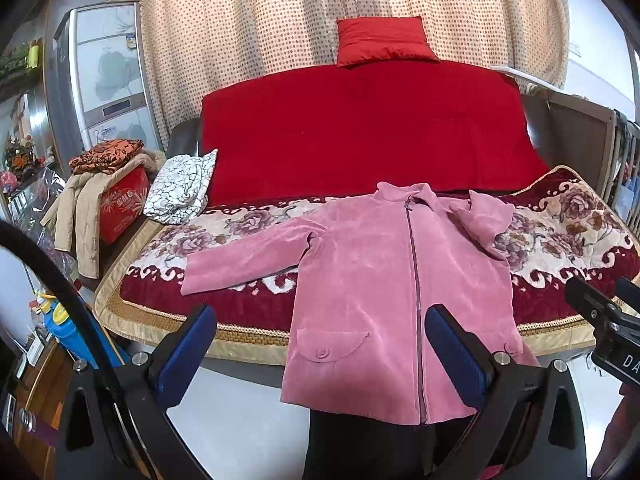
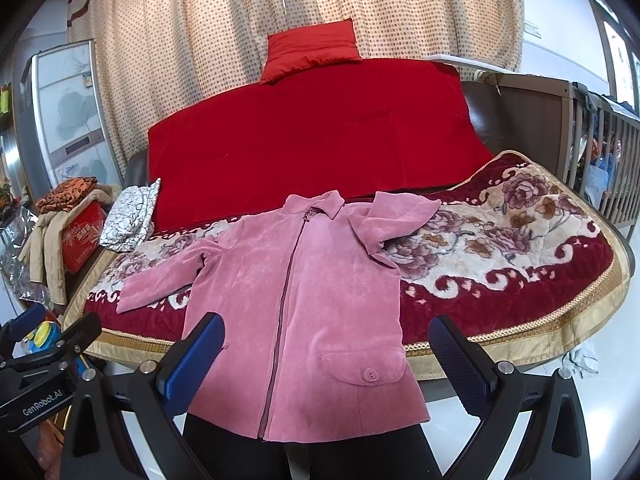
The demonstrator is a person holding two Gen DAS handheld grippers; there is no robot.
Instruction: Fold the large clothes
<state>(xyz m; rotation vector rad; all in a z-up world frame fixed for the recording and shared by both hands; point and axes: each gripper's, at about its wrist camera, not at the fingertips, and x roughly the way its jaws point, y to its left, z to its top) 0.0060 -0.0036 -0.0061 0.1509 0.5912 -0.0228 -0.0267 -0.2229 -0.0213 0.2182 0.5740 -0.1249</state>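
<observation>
Left wrist view: the pink jacket lies front up on the floral blanket that covers the bed, zipped, its collar toward the red quilt and its hem hanging over the blanket's near gold edge. One sleeve is stretched out flat to the jacket's left side in the view; the other is folded up beside the collar. The left tongs hover in front of the jacket's hem, fingers wide apart and holding nothing, the blue pads framing the lower front with its buttoned pocket flap. The right tongs' black body shows at the edge of this view, beyond the jacket's right side.

In the right wrist view the right tongs are likewise spread apart and empty, just before the jacket's hem. Behind the jacket, past the red quilt, a red pillow leans on the dotted curtain. Left of the jacket, off the blanket, sit a black-and-white patterned cloth and a red box draped with a beige coat
</observation>
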